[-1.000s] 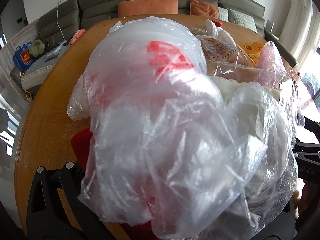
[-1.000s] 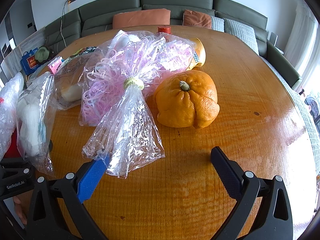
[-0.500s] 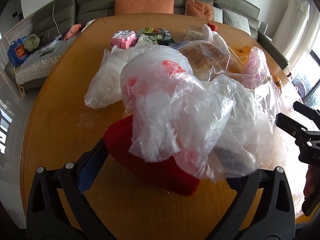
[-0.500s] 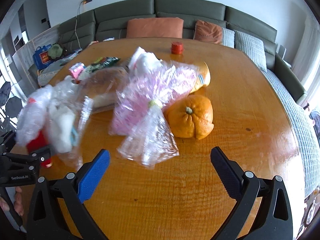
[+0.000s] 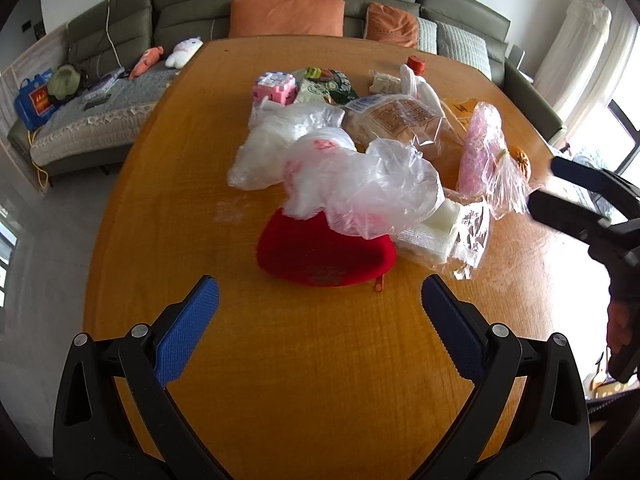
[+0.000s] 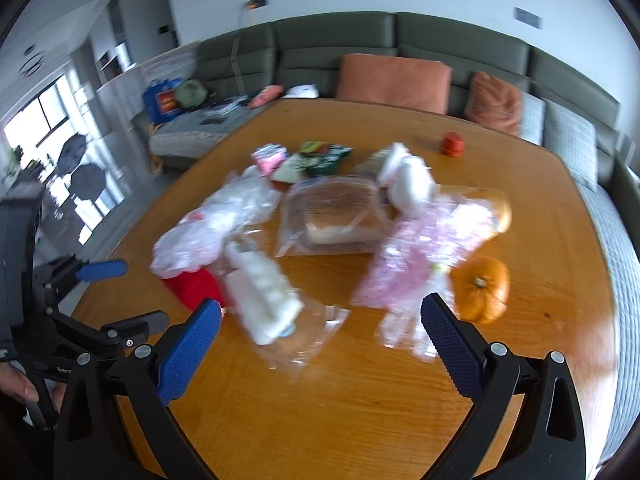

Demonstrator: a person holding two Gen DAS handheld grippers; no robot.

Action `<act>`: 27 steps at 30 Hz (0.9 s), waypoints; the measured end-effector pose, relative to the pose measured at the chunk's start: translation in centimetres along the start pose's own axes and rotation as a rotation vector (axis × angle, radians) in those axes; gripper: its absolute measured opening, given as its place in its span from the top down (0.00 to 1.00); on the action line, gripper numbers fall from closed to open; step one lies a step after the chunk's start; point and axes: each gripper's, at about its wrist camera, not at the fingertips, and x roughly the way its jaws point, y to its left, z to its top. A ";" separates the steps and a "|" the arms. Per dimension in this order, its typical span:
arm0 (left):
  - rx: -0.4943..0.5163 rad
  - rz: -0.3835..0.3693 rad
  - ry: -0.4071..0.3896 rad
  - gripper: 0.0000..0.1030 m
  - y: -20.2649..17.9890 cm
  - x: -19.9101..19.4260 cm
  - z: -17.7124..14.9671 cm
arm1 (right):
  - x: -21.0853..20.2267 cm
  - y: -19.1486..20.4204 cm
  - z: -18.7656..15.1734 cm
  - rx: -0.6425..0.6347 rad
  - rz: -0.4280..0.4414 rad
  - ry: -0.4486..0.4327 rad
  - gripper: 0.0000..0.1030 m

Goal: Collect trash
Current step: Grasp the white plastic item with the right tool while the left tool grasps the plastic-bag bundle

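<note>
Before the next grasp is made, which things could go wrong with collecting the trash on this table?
1. The crumpled clear bag lies partly over the red bowl, so a grab may drag the bowl along.
2. The orange fruit sits right beside the pink tied bag; pulling that bag may roll it.
3. The right wrist view is blurred by motion, so the open right gripper may be aimed poorly.

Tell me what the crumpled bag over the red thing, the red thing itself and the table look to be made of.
Crumpled bag: thin translucent plastic film, glossy, creased, with red print.
Red thing: looks like matte fabric or felt, no shine; uncertain.
Table: wood or wood veneer, visible grain under a glossy varnish that reflects window light.
</note>
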 end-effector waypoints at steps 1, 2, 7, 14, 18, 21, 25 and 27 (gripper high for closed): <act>0.002 0.008 -0.008 0.05 0.3 -0.4 0.0 | 0.8 1.0 0.2 -0.041 0.016 0.013 0.03; 0.005 0.017 -0.016 0.05 0.5 -0.7 -0.1 | 1.3 1.6 0.2 -0.068 0.022 0.019 0.03; -0.008 0.038 -0.040 0.05 1.3 -1.8 0.2 | 5.6 3.6 0.4 -0.167 0.032 0.098 0.16; -0.041 0.034 -0.065 0.05 1.4 -2.1 1.1 | 8.7 2.8 0.0 -0.163 0.055 0.185 0.36; -0.044 0.011 -0.078 0.05 1.0 -2.0 2.3 | 7.7 2.9 0.3 -0.148 0.102 0.181 0.78; -0.038 -0.006 -0.089 0.05 0.6 -1.9 3.4 | 5.9 2.8 0.6 -0.150 0.088 0.140 0.80; -0.020 -0.021 -0.098 0.05 -0.1 -1.5 5.0 | 3.5 2.6 1.2 -0.144 0.056 0.066 0.80; -0.018 -0.031 -0.093 0.05 -0.5 -1.0 5.6 | 2.1 1.8 1.7 -0.122 0.048 0.027 0.80</act>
